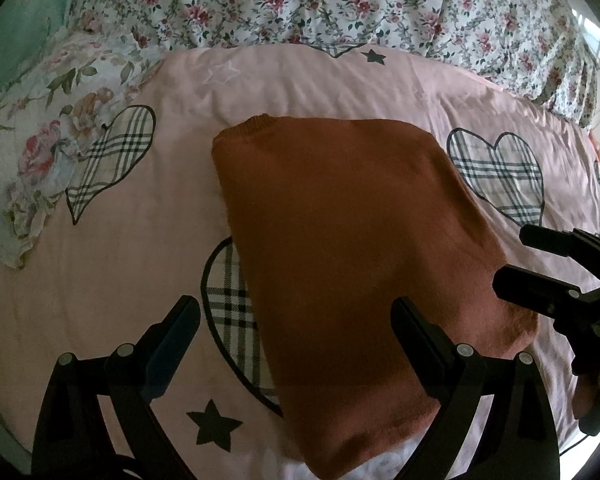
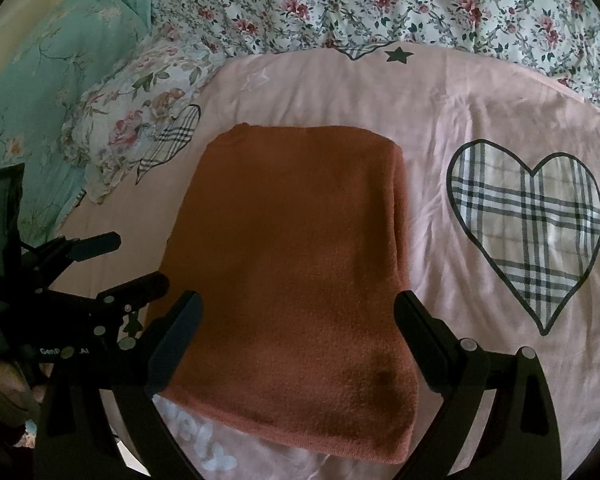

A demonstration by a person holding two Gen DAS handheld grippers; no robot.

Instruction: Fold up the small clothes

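Both sets of jaws stood wide apart and held nothing. The left gripper [image 1: 296,320] hovered over the near part of a rust-orange knitted garment [image 1: 340,248], folded into a long rectangle, and the right gripper [image 2: 300,316] hovered over the same garment [image 2: 288,264] from its own side. In the left wrist view the right gripper [image 1: 512,260] showed at the right edge, just beside the garment's long edge; whether it touched could not be told.

The garment lay flat in the centre of both frames on a pink bedsheet [image 1: 120,280] printed with plaid hearts and dark stars. Its long axis ran from the bottom of the frame toward the top, leaning slightly to the upper left, with a ribbed band [image 1: 256,122] at the far upper-left corner. A white quilt with red flowers [image 1: 340,4] filled the top, and a floral ruffled pillow [image 1: 40,140] lay at the left.
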